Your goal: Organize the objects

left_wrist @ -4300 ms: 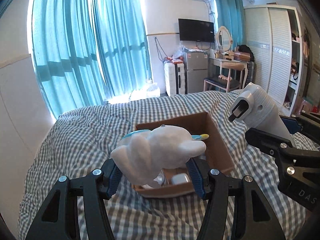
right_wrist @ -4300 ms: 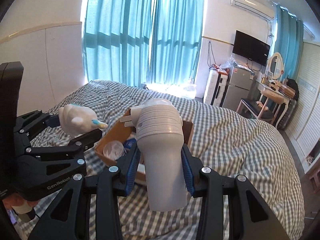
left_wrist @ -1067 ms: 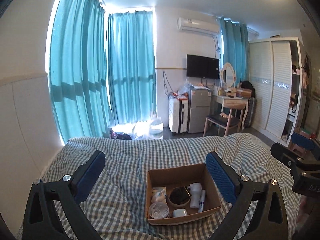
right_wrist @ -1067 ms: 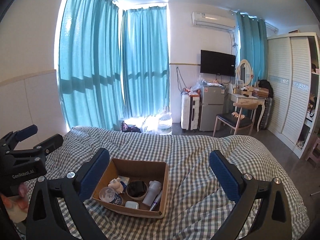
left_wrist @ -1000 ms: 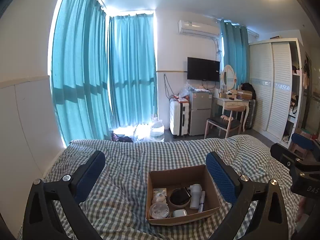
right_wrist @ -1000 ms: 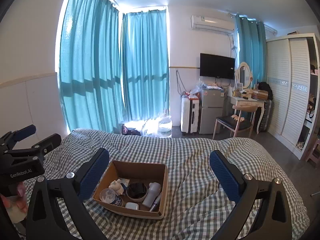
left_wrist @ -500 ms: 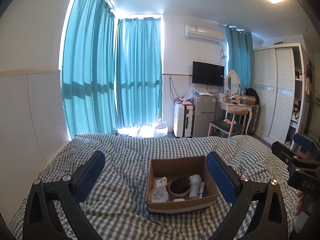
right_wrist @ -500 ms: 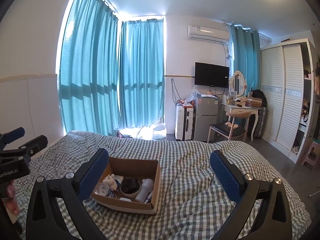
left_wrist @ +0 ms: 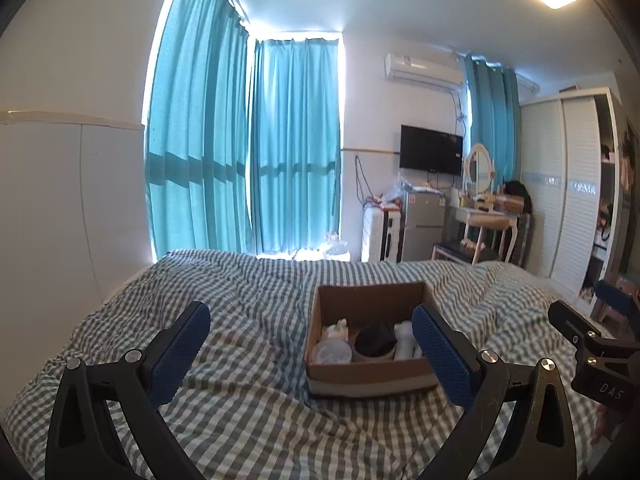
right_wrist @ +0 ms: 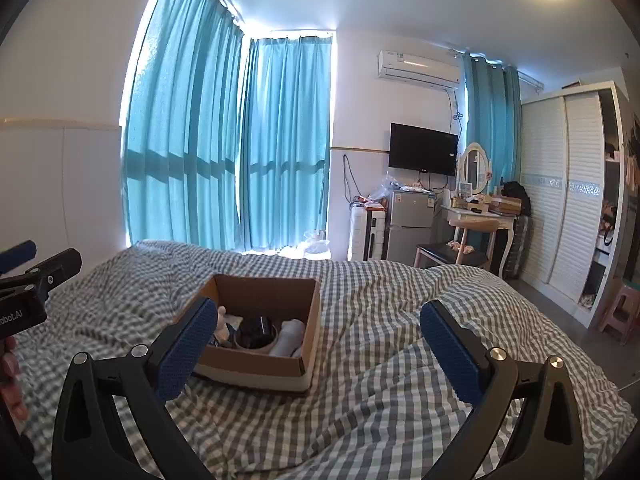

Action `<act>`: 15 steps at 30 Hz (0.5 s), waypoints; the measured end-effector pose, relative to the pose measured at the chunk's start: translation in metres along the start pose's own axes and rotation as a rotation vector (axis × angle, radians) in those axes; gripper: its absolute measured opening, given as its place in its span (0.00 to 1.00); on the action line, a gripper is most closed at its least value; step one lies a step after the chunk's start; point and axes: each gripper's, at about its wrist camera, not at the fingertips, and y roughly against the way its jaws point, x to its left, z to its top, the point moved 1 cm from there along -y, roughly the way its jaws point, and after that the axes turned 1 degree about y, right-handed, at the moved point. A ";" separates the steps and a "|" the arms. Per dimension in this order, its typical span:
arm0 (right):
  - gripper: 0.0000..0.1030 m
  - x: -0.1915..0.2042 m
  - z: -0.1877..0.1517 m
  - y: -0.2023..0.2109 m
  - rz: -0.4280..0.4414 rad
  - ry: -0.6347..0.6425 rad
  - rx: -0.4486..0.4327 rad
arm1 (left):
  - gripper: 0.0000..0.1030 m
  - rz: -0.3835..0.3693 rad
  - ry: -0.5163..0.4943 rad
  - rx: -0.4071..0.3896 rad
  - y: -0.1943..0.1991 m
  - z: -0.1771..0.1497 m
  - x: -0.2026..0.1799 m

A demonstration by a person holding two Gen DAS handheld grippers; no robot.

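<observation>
I've got both tongs spread wide, nothing in either: left tongs (left_wrist: 310, 334), right tongs (right_wrist: 318, 332). Cardboard box (left_wrist: 370, 374) sits on the checked bed (left_wrist: 248, 320), w/ a black round container (left_wrist: 374, 340), a white bottle (left_wrist: 404, 334) & a clear lidded jar (left_wrist: 330, 352) inside. Nothing between tongs & box. Beyond the bed: teal curtains (right_wrist: 224, 152), TV (right_wrist: 423, 149), wardrobe (right_wrist: 560, 184).

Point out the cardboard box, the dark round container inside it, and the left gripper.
Cardboard box (left_wrist: 368, 374): left wrist view, near outer wall.
Dark container (right_wrist: 256, 330): right wrist view, its top.
Left gripper (left_wrist: 312, 344): left wrist view, midway between its spread blue fingertips.
</observation>
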 end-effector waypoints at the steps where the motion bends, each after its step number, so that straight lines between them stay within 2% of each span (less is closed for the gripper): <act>1: 0.99 0.001 -0.002 -0.001 -0.002 0.006 0.005 | 1.00 -0.005 0.003 0.010 -0.001 -0.002 0.000; 9: 0.99 0.004 0.000 0.004 -0.008 0.000 -0.006 | 1.00 -0.014 -0.022 0.015 0.005 -0.004 -0.009; 15: 0.99 0.007 -0.005 0.001 -0.007 0.014 0.017 | 1.00 -0.016 -0.013 0.022 0.005 -0.004 -0.010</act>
